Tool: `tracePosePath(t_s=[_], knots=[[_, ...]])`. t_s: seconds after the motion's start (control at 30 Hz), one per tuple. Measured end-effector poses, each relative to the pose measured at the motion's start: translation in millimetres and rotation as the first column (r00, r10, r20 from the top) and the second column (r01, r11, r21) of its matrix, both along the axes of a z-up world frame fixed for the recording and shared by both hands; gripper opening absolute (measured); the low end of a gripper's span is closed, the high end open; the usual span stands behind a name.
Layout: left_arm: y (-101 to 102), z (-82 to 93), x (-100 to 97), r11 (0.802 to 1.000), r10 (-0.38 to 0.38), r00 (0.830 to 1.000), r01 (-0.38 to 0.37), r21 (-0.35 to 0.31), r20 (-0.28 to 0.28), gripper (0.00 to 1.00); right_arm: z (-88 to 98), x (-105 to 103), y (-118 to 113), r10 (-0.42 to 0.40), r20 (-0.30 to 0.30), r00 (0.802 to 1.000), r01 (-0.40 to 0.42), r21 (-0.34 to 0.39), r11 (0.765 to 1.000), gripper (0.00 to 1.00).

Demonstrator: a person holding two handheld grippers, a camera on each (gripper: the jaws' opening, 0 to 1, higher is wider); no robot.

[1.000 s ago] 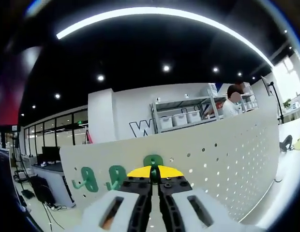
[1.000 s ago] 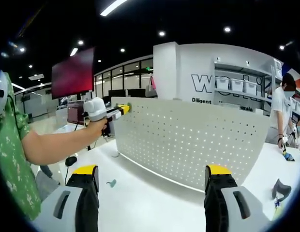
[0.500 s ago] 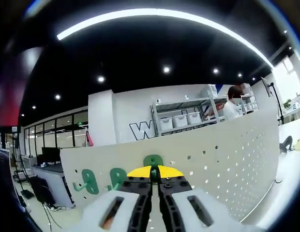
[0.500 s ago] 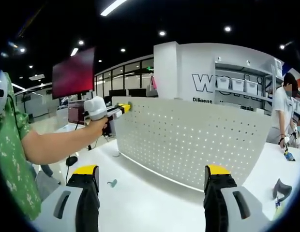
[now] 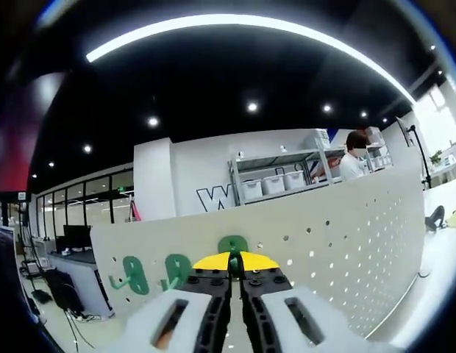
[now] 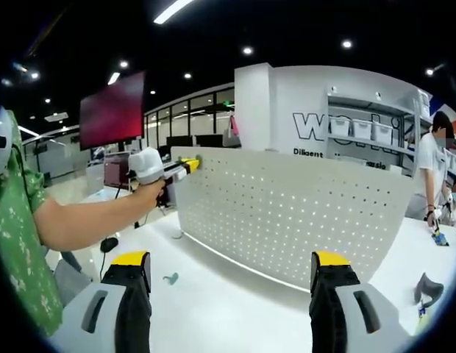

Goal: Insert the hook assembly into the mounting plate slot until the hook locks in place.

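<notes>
Three green hooks show in the left gripper view: one green hook (image 5: 232, 245) pinched between the yellow-tipped jaws of the left gripper (image 5: 233, 266), pressed at the upper edge of the white perforated mounting plate (image 5: 346, 243), and two mounted hooks (image 5: 134, 273) further left on the same face. Behind the plate stand shelving with white bins (image 5: 273, 182) and a person (image 5: 351, 156). The right gripper view shows the plate's opposite, hole-dotted face (image 6: 287, 213) upright on a white table (image 6: 235, 309), a loose green hook (image 6: 170, 279) lying on the table, and the left gripper (image 6: 190, 165) held at the plate's top corner. The right gripper (image 6: 232, 268) has its jaws wide apart, holding nothing.
</notes>
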State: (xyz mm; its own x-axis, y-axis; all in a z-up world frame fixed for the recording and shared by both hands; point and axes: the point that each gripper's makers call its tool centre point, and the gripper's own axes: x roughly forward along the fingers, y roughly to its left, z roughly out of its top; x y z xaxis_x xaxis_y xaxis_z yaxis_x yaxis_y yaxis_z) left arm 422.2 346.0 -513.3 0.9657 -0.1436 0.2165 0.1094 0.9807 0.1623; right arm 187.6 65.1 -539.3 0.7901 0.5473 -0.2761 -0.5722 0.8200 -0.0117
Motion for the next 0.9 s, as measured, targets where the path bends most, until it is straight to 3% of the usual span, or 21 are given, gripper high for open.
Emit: tracePosePath(t_s=[0.9], knots=[[0.1, -3.5, 2.2, 1.000, 0.005, 1.000, -0.005, 0.000, -0.009, 0.02, -0.2, 1.0, 1.7, 0.009, -0.001, 1.000, -0.009, -0.006, 1.000, 0.91]])
